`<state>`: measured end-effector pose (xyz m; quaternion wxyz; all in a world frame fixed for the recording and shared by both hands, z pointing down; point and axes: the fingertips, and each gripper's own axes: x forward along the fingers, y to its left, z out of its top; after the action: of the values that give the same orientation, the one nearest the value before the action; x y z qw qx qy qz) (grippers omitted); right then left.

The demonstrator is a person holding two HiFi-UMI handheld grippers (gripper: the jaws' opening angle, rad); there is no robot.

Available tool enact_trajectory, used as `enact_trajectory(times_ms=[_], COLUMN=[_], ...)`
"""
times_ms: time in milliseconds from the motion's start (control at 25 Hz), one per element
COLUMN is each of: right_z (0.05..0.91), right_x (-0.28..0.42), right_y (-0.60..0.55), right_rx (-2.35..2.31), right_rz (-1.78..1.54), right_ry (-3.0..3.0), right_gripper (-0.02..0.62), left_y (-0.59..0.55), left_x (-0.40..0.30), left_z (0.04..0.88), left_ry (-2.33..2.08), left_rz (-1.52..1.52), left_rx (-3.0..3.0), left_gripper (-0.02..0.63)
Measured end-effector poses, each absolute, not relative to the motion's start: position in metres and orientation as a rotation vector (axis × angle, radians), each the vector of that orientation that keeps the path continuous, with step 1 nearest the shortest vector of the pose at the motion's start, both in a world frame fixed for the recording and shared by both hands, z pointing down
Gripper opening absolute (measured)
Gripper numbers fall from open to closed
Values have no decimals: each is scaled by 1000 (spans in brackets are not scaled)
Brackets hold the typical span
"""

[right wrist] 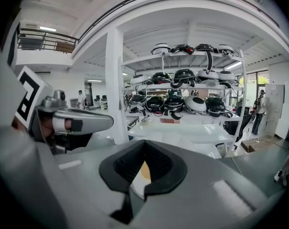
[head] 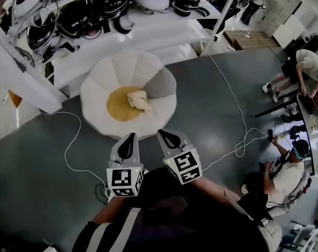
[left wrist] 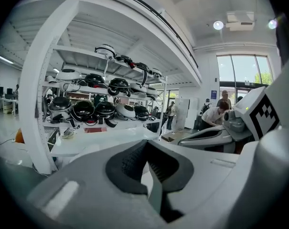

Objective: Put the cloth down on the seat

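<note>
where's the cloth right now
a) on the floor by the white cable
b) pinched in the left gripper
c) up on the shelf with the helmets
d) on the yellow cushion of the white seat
d: the crumpled cloth lies on the yellow cushion of the white seat, apart from the left gripper and the right gripper, whose jaws are both closed on nothing.

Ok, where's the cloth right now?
In the head view, the cloth lies crumpled on the yellow pad in the middle of the white seat, just left of the grey cushion.
</note>
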<state>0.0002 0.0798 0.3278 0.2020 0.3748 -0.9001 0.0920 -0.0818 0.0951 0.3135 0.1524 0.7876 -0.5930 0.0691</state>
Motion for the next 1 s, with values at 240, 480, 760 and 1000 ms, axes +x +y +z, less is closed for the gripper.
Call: enact_trajectory(times_ms=[240,480,760,1000], right_z=[330,335,330,328], right_x=[24,33,39,47], right_y=[81,86,86,96], right_rx=[1006,977,996,1020], right_rz=[251,259,263,277], right_ry=[-2520,-2527,-2535,-2527], right_gripper=[0,0,0,0], left_y=[89,87,86,96], left_x=[-57,-47,-40,-34], left_z=[312,310,304,303], left_ry=[-1720,-1728,-1723,-1702], left_rz=[221,230,233,222], left_rx=[2259,2262,2291,2299], left_gripper=[2,2,2,2])
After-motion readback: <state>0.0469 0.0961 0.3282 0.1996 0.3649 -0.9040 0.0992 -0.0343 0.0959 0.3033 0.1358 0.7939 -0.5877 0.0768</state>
